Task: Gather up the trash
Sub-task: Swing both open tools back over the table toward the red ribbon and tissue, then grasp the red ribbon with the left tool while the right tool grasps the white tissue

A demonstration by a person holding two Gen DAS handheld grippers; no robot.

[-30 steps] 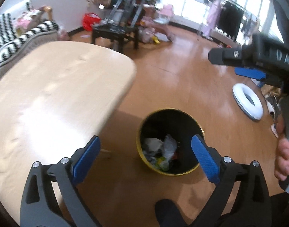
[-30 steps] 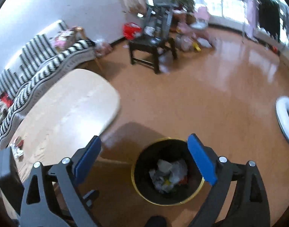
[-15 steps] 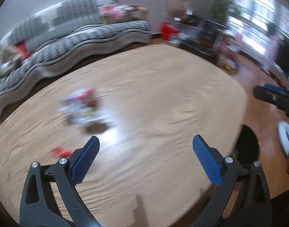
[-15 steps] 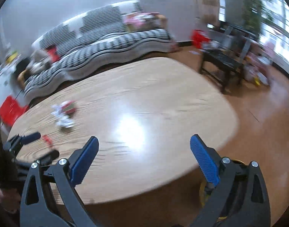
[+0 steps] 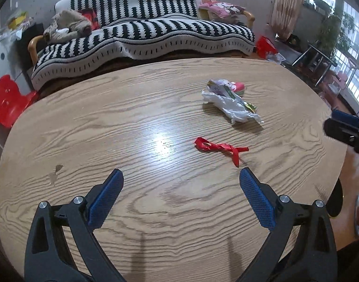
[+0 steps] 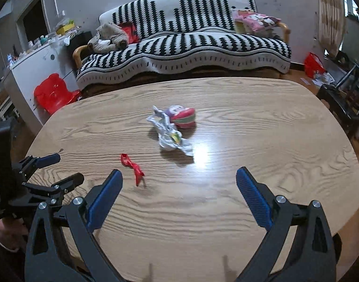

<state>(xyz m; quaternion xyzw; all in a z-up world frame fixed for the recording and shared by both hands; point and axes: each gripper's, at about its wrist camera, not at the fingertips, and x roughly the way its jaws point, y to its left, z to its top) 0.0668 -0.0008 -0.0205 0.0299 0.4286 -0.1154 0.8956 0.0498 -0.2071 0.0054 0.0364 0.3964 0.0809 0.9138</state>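
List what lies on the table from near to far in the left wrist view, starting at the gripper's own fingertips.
left gripper → red ribbon → crumpled white wrapper → pink and green round item → table's far edge → striped sofa.
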